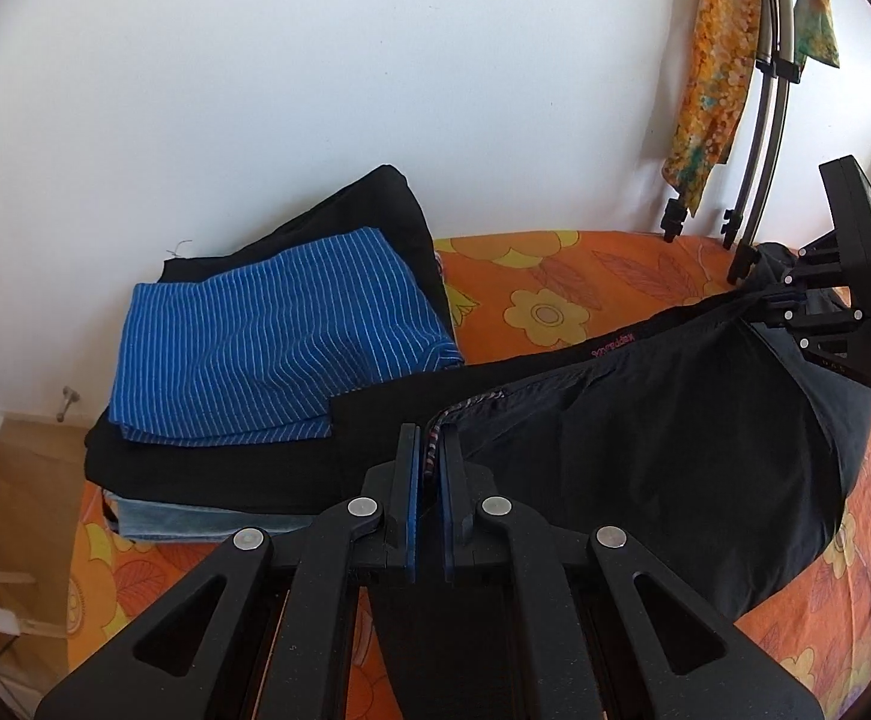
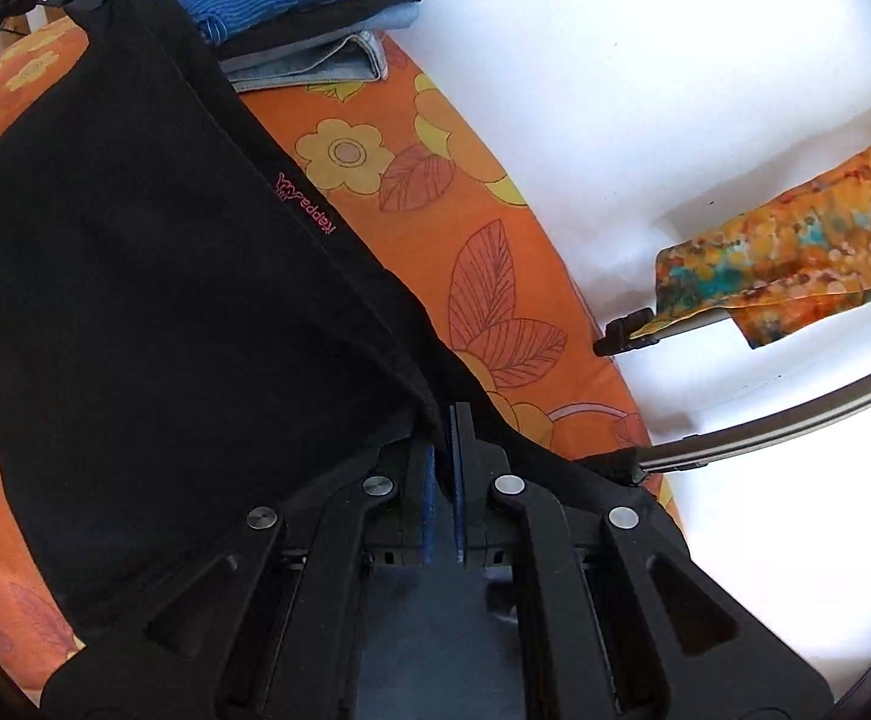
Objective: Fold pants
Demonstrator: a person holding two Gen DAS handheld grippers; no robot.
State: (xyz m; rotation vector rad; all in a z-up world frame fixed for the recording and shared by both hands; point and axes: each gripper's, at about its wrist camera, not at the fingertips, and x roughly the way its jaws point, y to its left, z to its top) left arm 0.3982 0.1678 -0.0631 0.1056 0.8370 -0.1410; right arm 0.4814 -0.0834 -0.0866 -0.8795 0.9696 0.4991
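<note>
Left gripper [image 1: 433, 450] up close, jaws pinched tight on the waistband of the black pants [image 1: 645, 438], and the right gripper [image 2: 446, 438] clamps the far end; the fabric sags between them over the orange floral bed [image 1: 555, 276], beside a folded stack [image 1: 267, 348].

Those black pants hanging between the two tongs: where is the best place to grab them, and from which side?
Best by the top edge, as now: the left tongs pinch the black pants at the corded waistband, the right tongs at the far end of that edge. Coming along the edge from each end lets the cloth hang flat over the orange bedsheet.
</note>
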